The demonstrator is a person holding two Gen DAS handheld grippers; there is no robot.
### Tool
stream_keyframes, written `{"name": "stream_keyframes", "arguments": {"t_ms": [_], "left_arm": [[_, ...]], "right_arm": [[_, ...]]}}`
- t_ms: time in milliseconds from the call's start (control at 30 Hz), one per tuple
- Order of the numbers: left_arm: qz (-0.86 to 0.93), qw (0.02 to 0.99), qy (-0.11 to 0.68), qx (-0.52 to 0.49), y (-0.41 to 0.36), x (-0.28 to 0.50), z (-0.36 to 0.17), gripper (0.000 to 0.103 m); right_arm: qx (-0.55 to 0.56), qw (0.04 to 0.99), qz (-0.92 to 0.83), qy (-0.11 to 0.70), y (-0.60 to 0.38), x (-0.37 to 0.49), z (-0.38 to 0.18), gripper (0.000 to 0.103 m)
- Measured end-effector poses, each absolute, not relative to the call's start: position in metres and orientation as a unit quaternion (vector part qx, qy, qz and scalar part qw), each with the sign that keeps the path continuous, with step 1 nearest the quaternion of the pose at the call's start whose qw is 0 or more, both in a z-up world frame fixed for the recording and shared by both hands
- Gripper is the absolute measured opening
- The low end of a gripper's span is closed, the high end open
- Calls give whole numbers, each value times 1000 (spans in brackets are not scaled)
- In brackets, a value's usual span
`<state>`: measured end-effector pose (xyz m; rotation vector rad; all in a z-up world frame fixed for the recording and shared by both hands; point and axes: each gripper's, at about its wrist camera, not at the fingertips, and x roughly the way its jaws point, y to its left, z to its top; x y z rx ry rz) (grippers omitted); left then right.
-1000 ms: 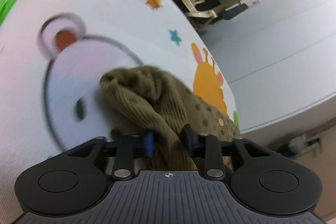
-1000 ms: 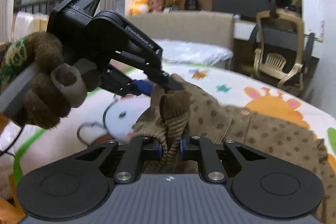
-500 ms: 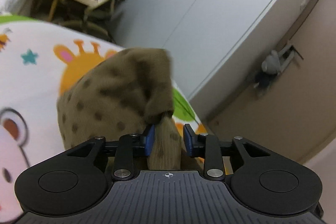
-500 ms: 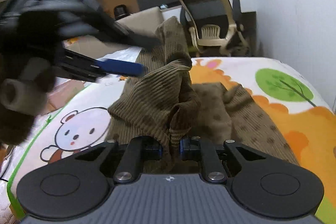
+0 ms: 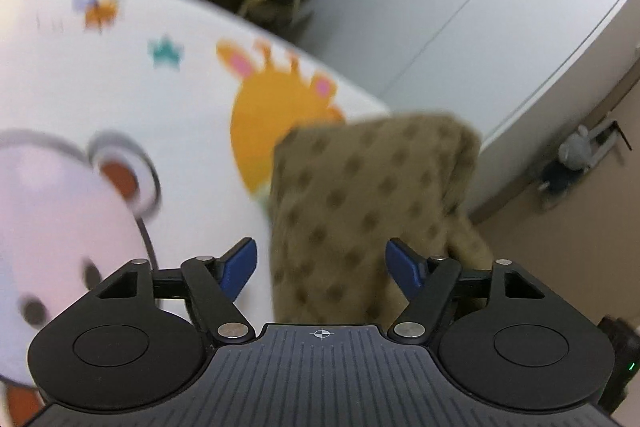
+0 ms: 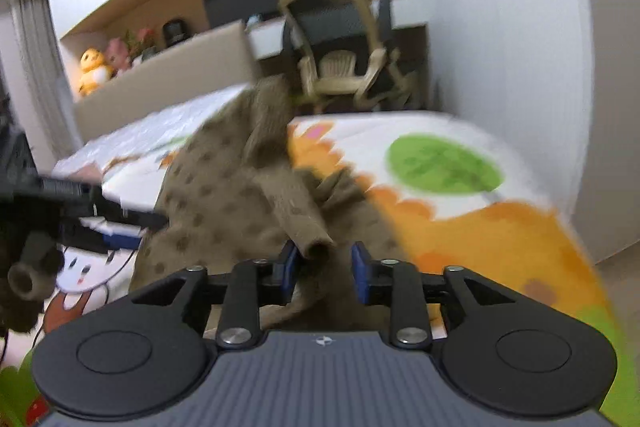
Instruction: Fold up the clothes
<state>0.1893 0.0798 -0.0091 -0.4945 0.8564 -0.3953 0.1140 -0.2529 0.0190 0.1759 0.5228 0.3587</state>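
Spotted brown garment (image 5: 372, 203) sits mid-frame between both claws, left claw (image 5: 322, 263) and right claw (image 6: 323, 263), whose jaws have just been opening, apparently releasing the fold onto the play mat (image 5: 80, 75).

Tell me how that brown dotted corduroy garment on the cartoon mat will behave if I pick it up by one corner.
The brown dotted garment will probably flop: it lies in slumped folds and bunches between the right tool's parted pads. Its ribbed cloth looks grippy rather than slippery, so a pinch should hold. It looks fairly thick, so a lifted corner would likely drag the rest across the mat.
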Motion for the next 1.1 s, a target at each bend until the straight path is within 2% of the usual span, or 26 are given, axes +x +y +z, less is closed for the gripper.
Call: {"name": "stream_keyframes", "arguments": {"t_ms": [33,67,100,300,400,467,533,567,600,700,767,900,1000,1100], "left_arm": [[-196,855,416,-241,77,191,-17,67],[-205,851,417,-244,73,193,-20,60],[-213,850,417,-243,69,194,-22,59],[-205,873,403,-182,39,194,-11,59],[-206,874,402,-182,43,188,-12,59],[-213,870,402,-191,48,187,-16,63],[-218,866,403,-200,51,185,-20,63],[-220,865,402,-205,52,184,-22,64],[-222,864,401,-210,53,183,-23,64],[-223,863,399,-217,56,180,-22,63],[-225,866,394,-210,53,178,-12,62],[-275,870,362,-192,35,169,25,62],[-314,866,344,-183,19,166,43,62],[-310,876,322,-183,21,162,55,70]], "right_arm": [[94,948,177,246,-259,114,25,39],[101,950,177,235,-266,113,30,53],[108,952,179,224,-272,113,35,67],[107,942,235,214,-248,163,47,83],[101,931,260,234,-222,200,44,84],[95,921,284,250,-202,221,43,84],[69,915,304,257,-180,223,42,78],[51,914,311,256,-170,221,42,64],[33,913,318,255,-160,219,42,45],[-14,914,328,237,-138,208,50,22],[-16,919,327,219,-145,198,68,18],[-17,933,295,207,-172,201,90,18],[-22,933,252,255,-191,218,66,18],[-32,934,197,296,-207,232,24,18]]}}
